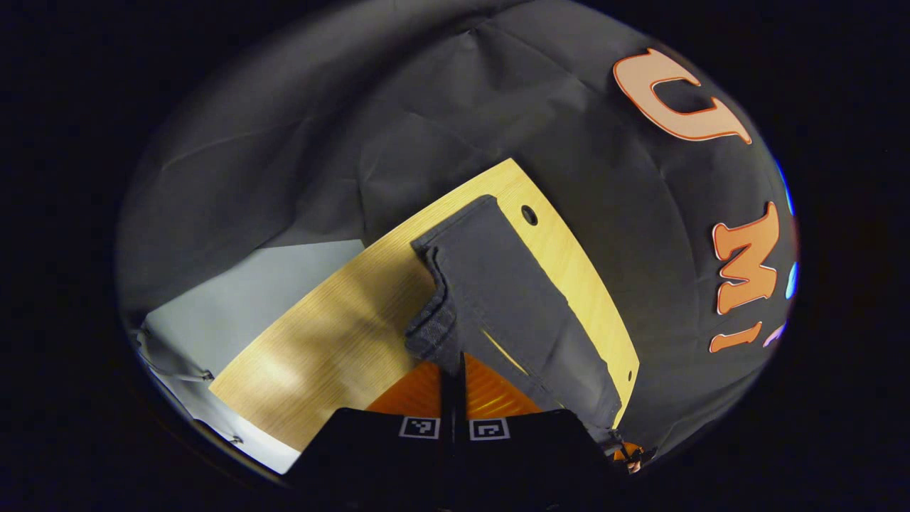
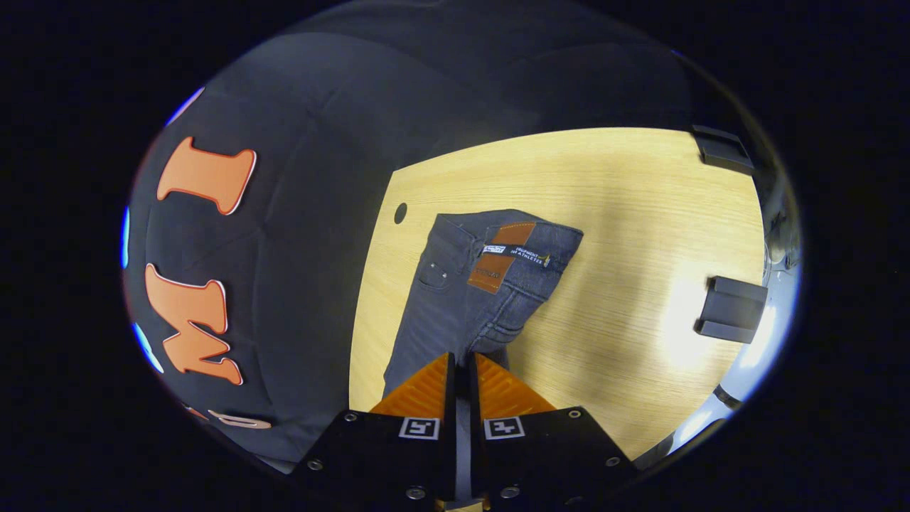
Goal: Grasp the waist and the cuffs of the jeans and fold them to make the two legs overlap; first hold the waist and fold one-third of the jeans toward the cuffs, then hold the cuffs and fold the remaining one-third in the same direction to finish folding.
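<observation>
Both pairs of jaws are pressed together, each pinching denim: the left gripper [image 1: 453,359] holds a bunched fold of the jeans [image 1: 512,299], the right gripper [image 2: 461,363] their near end. The jeans lie lengthwise near the table [image 2: 625,235] edge. The right gripper view shows the waist with a leather patch [image 2: 501,256]; bare table lies beside them.

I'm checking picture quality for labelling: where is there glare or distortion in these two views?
Left gripper view: soft bright patch on the table, its edges bowed by the fisheye; jeans evenly lit and sharp. Right gripper view: stronger glare on the table near the dark block; jeans sharp.
</observation>
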Demonstrator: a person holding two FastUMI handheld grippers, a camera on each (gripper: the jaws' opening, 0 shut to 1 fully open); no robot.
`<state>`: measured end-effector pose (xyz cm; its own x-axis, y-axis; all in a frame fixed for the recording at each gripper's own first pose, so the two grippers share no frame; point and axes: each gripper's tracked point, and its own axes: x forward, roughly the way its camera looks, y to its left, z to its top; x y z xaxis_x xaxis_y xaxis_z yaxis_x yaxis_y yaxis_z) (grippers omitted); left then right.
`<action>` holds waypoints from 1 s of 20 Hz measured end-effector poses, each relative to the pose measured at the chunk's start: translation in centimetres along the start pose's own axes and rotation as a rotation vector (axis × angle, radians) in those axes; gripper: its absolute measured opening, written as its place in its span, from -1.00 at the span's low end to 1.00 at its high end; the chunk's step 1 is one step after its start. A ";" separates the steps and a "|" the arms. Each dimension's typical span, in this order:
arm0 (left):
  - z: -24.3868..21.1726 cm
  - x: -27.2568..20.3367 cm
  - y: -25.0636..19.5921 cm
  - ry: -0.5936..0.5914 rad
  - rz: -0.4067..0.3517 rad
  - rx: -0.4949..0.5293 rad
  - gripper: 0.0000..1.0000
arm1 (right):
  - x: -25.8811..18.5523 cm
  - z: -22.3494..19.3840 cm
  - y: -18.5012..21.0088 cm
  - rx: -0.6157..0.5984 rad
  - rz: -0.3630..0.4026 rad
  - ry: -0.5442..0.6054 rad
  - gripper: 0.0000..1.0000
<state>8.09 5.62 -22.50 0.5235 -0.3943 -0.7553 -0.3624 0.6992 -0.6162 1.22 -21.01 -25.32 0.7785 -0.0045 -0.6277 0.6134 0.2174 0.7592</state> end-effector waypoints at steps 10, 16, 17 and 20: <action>6.8 3.1 -5.7 -0.096 0.042 0.074 -0.99 | 6.1 2.7 6.8 -0.048 0.065 0.097 -0.84; 11.3 8.0 -7.6 -0.129 0.135 0.158 -0.99 | 11.0 4.2 9.0 -0.072 0.032 0.121 -0.82; 11.9 8.6 -7.6 -0.131 0.145 0.159 -0.99 | 11.7 4.3 9.1 -0.067 0.025 0.123 -0.82; 13.2 10.8 -8.0 -0.124 0.182 0.191 -0.99 | 14.2 4.8 9.5 -0.065 -0.007 0.131 -0.81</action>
<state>26.76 3.65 -22.79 0.5573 -0.1844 -0.8096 -0.3136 0.8561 -0.4108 18.74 -23.66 -26.23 0.7478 0.1205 -0.6529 0.6054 0.2802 0.7450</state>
